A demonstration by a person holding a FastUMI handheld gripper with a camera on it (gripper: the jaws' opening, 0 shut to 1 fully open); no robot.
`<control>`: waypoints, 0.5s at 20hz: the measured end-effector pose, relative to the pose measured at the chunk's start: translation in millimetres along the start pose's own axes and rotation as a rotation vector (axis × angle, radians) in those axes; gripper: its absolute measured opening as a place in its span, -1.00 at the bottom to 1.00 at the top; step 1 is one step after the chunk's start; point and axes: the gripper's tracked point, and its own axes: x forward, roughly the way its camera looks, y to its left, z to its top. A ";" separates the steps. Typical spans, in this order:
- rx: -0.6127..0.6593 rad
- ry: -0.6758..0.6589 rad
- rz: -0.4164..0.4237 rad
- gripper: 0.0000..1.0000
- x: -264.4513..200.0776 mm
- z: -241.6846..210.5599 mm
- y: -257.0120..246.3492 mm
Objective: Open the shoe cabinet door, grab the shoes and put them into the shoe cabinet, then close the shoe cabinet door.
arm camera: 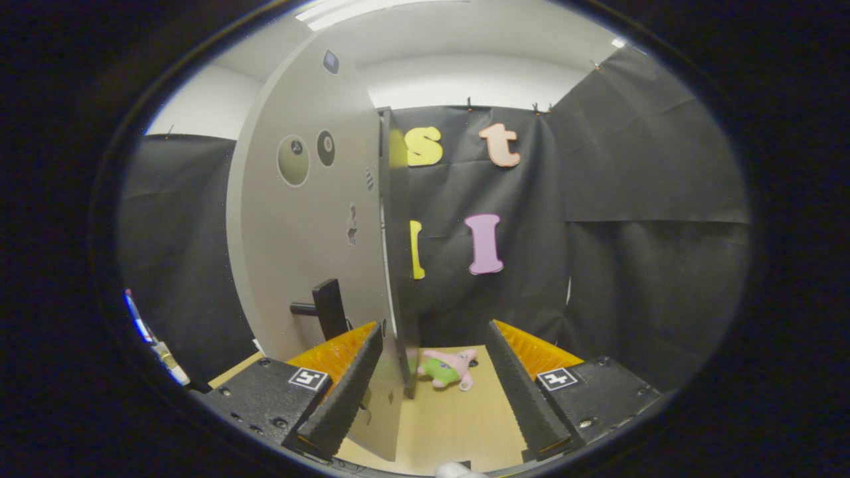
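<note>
The tall grey flat-panelled shoe cabinet door [302, 219] stands upright with its long axis vertical, rising from between the fingers toward twelve o'clock. It is swung open, so its thin edge points back at the camera and its broad face turns toward nine o'clock. The face is smooth and matt, carrying two round stickers and a few smaller marks high up, and a black bar-shaped handle [325, 309] juts out low on the panel, just beyond the left finger.

The tongs [431, 388] are released, their two fingers spread wide apart. Each black finger [345, 392] has a ribbed inner face backed by orange plastic and a square printed marker on its black base. The lower edge of the door sits in the gap, close against the left finger; whether it touches is hard to tell through the curved lens.

Beyond the fingers at about twelve o'clock, a small pink and green plush toy [448, 368] lies on the pale wooden floor [458, 418] at the foot of the door's edge. Black cloth hangs behind.
</note>
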 end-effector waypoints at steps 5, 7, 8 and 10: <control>0.009 0.010 0.066 0.96 8.7 -1.8 5.4; -0.004 0.015 0.076 0.93 8.2 -1.4 16.2; -0.027 0.017 0.080 0.91 7.9 -2.2 21.6; -0.031 0.022 0.093 0.88 8.7 -1.5 37.9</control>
